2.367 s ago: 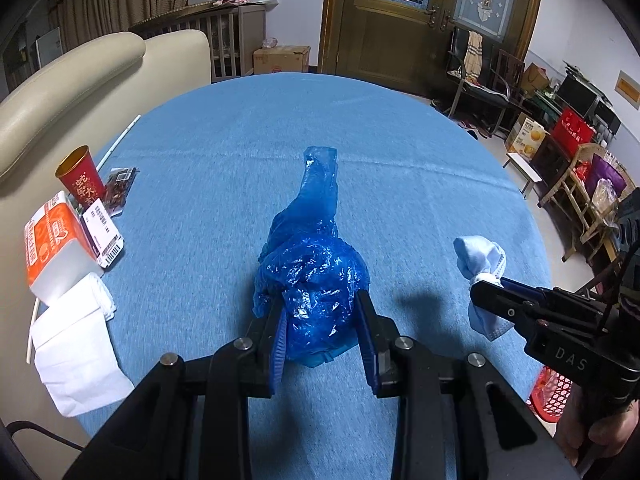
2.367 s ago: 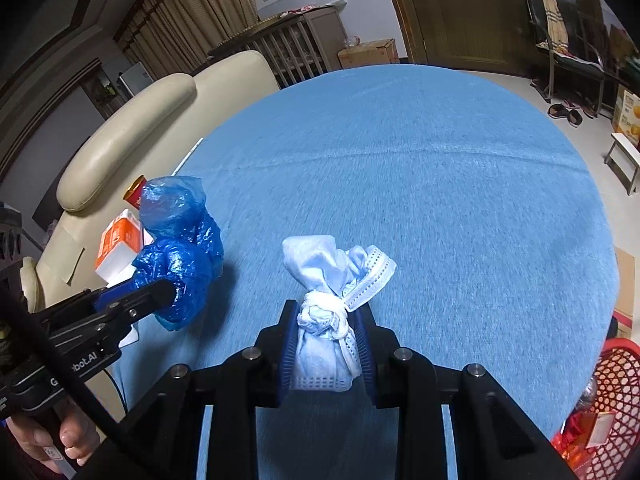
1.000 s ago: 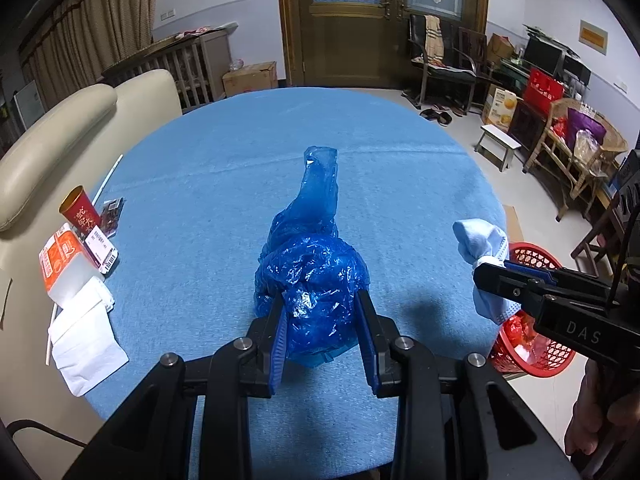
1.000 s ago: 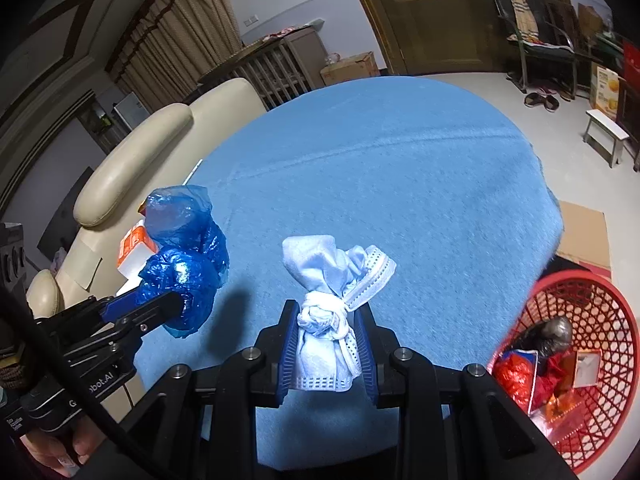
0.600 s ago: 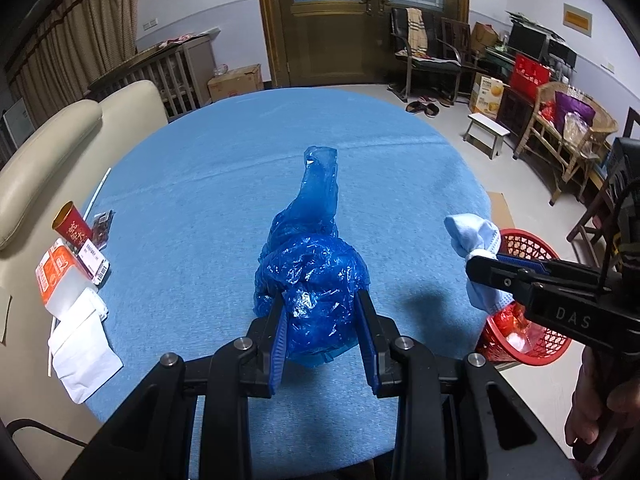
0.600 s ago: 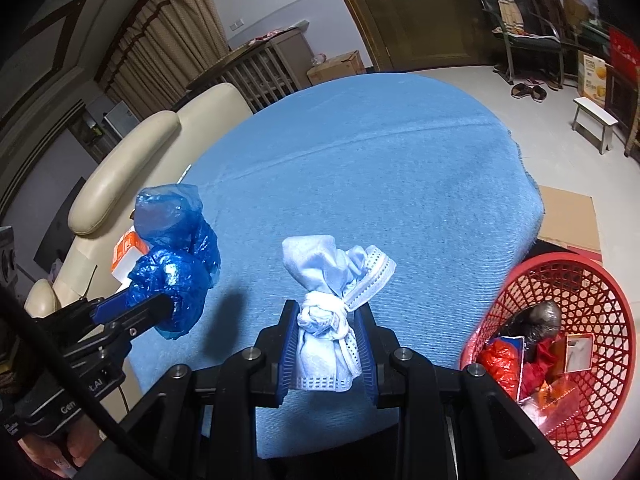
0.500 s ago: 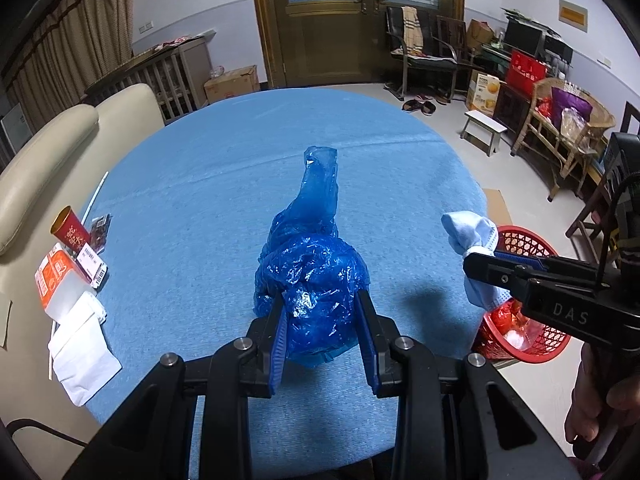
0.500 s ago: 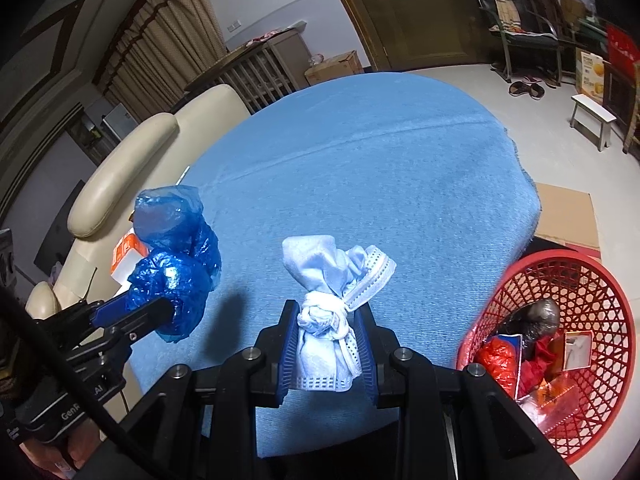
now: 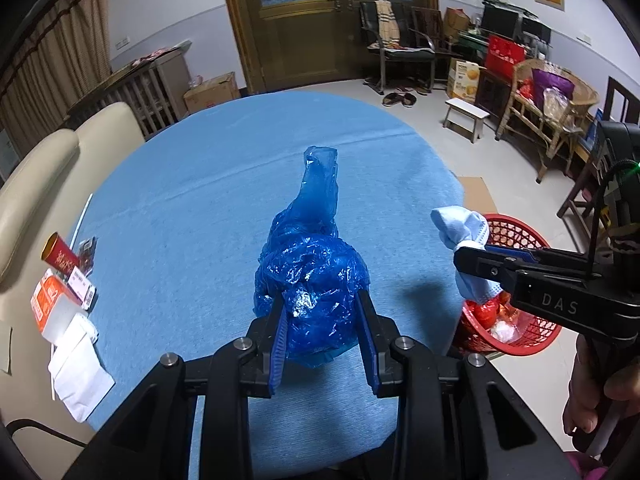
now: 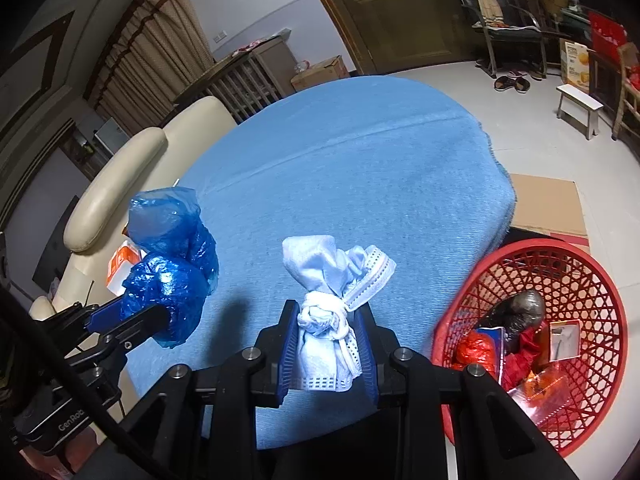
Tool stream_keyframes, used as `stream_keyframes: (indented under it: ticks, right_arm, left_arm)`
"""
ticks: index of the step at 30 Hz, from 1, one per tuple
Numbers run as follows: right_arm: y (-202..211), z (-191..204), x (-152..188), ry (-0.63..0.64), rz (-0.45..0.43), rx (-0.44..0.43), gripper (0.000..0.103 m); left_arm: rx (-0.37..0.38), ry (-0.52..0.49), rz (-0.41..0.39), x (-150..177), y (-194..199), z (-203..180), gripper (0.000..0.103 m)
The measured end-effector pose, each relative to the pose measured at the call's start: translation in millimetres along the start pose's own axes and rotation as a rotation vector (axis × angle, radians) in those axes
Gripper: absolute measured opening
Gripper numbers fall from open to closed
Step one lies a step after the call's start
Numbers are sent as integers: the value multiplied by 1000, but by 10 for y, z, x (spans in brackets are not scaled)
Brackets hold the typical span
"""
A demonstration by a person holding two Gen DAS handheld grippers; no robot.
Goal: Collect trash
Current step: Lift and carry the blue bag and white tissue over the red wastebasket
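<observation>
Moved since earlier: we have swung both claws toward the counter's right edge, so the red plastic mesh basket (image 10: 560, 344), barely in sight a couple of seconds ago, now sits below and right of the right claw.
Left claw (image 9: 322, 330): pinching the crumpled blue plastic bag (image 9: 314, 284) between both pads, its neck standing upward, held clear above the cloth.
Right claw (image 10: 328, 344): pressed tight on the knotted pale-blue face mask bundle (image 10: 332, 292), held over the counter's near edge, not yet over the basket.
Risk: we judge that letting go now would drop the bundle on the counter or the floor beside the rim; the light bag could drift or cling to a pad.
Counter: round, blue cloth-covered counter (image 9: 192, 216), bare in the middle.
Remaining litter: red paper cup (image 9: 60, 255), orange-and-white carton (image 9: 50, 306) and white paper napkin (image 9: 78, 374) lie at the far left edge.
In the way: nothing between the claws and the basket, already partly filled.
</observation>
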State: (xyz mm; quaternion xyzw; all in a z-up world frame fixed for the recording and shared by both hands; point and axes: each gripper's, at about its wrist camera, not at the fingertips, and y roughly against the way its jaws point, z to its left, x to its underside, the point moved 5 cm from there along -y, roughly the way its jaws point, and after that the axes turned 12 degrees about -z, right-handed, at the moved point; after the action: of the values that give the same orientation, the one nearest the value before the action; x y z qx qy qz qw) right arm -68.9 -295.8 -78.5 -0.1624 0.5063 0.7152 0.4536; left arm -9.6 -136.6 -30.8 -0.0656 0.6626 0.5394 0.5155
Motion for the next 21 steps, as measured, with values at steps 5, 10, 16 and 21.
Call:
stream_keyframes:
  ticks: [5,10,16,21]
  right_arm:
    - [63,-141,-9,-27,-7,17,31]
    - [137,-325,-17,-57,-15,39,31]
    - [242,-527,-3,-91,-28,67,31]
    - [320,-698,0,-117,-37,86,31]
  left_arm:
    - [26,-40,3,-32,-8,-124,34]
    - [52,-77,5,-52,-12,-260,34]
    - [80,-119,12,-80,-26,-467,34]
    - [103,-151,21,-110,-55,-604,34]
